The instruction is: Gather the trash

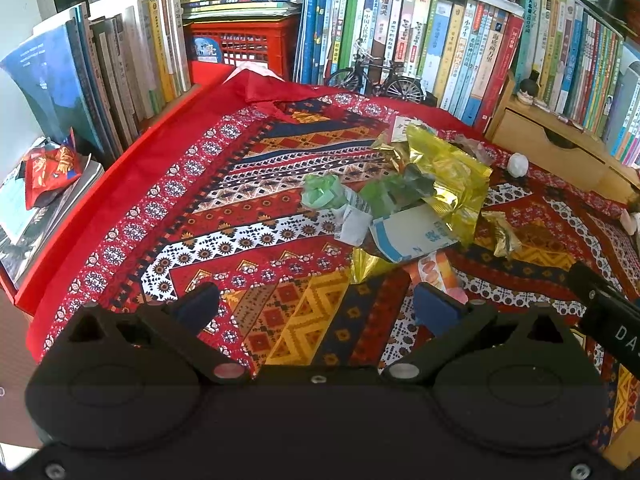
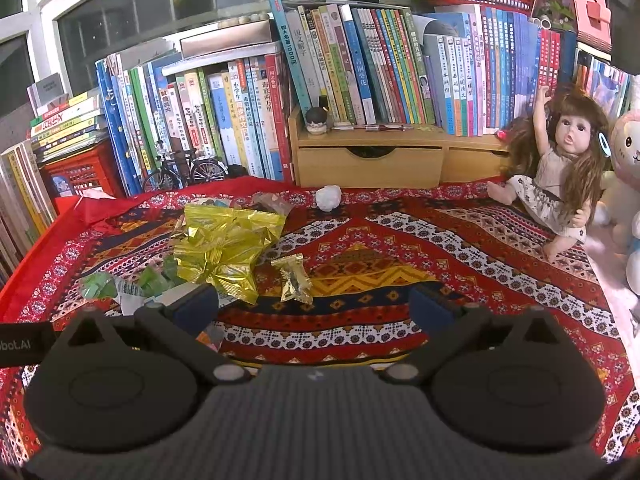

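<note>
Both claws hover wide open and empty above the patterned cloth [image 2: 400, 248] on the surface: the left claw [image 1: 316, 304] near its front edge, the right claw [image 2: 314, 306] just beside it. The trash sits in a loose heap toward the middle: a crumpled gold foil bag [image 2: 224, 240], green wrappers [image 1: 332, 192], a white carton [image 1: 412, 232], and a small gold wrapper [image 2: 294, 276] apart. A paper ball [image 2: 328, 198] lies near the back edge. The foil may slip or spring from a shallow pinch, and a low grab could snag the cloth, dragging the heap.
</note>
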Tool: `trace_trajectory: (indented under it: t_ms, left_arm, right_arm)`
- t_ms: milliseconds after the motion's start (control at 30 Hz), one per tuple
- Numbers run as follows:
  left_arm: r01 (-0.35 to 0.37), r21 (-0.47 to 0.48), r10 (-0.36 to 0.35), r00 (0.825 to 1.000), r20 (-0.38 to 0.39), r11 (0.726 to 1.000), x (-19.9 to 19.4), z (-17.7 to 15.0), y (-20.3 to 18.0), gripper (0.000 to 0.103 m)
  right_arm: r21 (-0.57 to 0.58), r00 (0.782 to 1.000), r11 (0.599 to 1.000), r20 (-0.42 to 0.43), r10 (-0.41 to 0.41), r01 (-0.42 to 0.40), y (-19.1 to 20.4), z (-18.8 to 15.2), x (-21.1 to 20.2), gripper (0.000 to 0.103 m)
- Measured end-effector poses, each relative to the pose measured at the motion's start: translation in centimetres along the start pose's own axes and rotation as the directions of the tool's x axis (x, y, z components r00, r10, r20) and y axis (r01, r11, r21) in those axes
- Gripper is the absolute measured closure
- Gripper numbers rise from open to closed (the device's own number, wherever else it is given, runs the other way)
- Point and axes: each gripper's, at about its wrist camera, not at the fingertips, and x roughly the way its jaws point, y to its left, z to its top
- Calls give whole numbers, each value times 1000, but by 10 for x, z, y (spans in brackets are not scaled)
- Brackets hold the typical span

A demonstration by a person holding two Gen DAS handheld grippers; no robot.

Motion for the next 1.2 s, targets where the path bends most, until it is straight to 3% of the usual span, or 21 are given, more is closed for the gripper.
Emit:
trace_trajectory:
  t_ms: [1200]
  left_arm:
    - [-38, -9, 38, 999, 4, 999, -1, -1, -3, 0]
  right_arm:
    - [-2, 1000, 1000, -21, 10, -10, -6, 1, 3, 0]
